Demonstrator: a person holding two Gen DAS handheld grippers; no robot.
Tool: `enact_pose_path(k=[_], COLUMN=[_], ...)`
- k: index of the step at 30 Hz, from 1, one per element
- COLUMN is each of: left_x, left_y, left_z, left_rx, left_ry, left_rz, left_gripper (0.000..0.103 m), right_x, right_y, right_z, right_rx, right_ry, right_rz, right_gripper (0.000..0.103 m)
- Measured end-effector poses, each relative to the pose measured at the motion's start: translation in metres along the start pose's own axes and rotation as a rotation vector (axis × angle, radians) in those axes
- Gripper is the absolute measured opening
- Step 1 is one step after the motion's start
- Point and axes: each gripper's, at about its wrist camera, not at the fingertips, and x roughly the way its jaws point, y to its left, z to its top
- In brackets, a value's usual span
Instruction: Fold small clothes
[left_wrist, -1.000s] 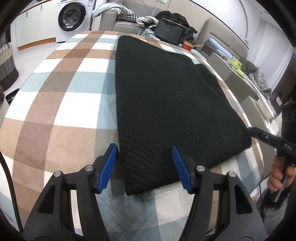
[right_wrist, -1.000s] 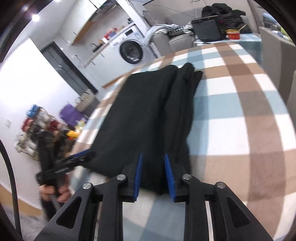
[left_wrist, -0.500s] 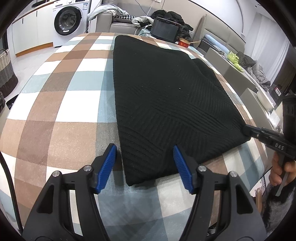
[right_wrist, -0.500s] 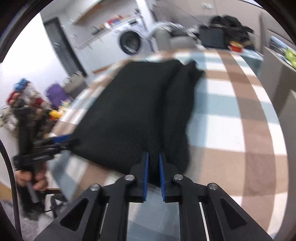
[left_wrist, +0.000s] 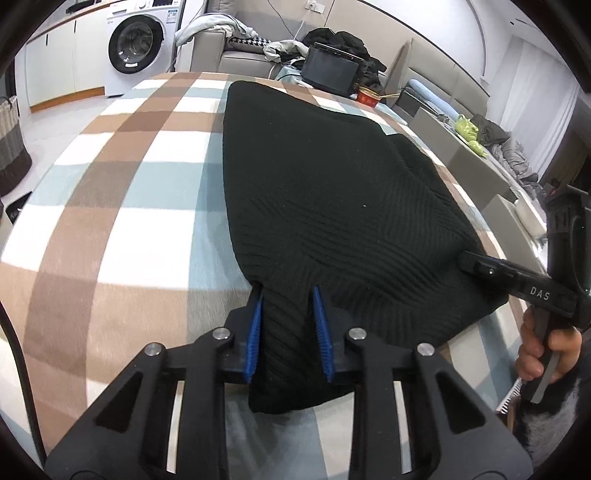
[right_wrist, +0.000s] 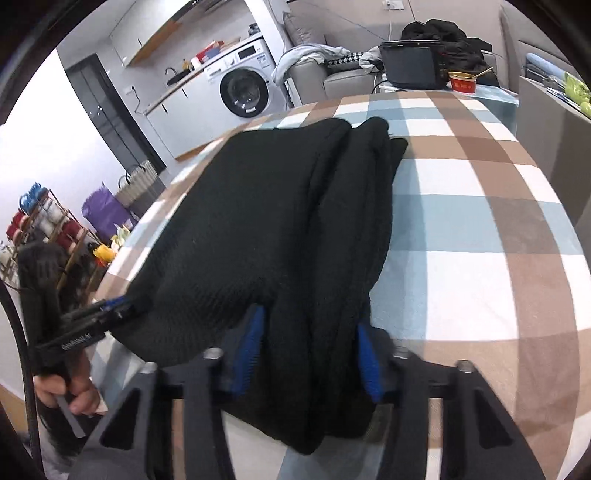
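Two claws take the black sweater's (left_wrist: 325, 192) near corners: left gripper (left_wrist: 288, 334) closing on cloth, right gripper (right_wrist: 306, 354) opening around it; next, regrip and fold away.

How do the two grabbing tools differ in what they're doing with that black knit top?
The left gripper has its fingers closing narrowly on one near corner of the black sweater; the right gripper stands wider, its fingers opening around the thicker, bunched corner. The left grips a flat ribbed edge; the right straddles several folded layers. Both have blue pads, point down at the checked blanket and work the sweater's near edge.
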Motion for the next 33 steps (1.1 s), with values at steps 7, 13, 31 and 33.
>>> enact_pose_path(k=[7,13,31,33], left_x=[0.027,0.036,-0.033,-0.036], left_y=[0.01,0.018,-0.006,-0.004], left_z=[0.046,0.061,0.032,0.03], left_rx=[0.017,0.008,0.111,0.103], left_ry=[-0.028,-0.045,-0.342,-0.36], left_rz=[0.069,0.094,0.17,0.171], left_gripper=[0.023,0.025,0.102,0.102], right_x=[0.028,0.038,-0.039,-0.04], right_y=[0.001,0.006,0.041,0.045], right_z=[0.031,0.046,0.017,0.015], right_rx=[0.019,-0.015,-0.204,-0.22], right_ry=[-0.013,-0.026,-0.297,-0.318], right_rz=[-0.019,-0.06,-0.1,-0.1], right_gripper=[0.035,0.042,0.103,0.103])
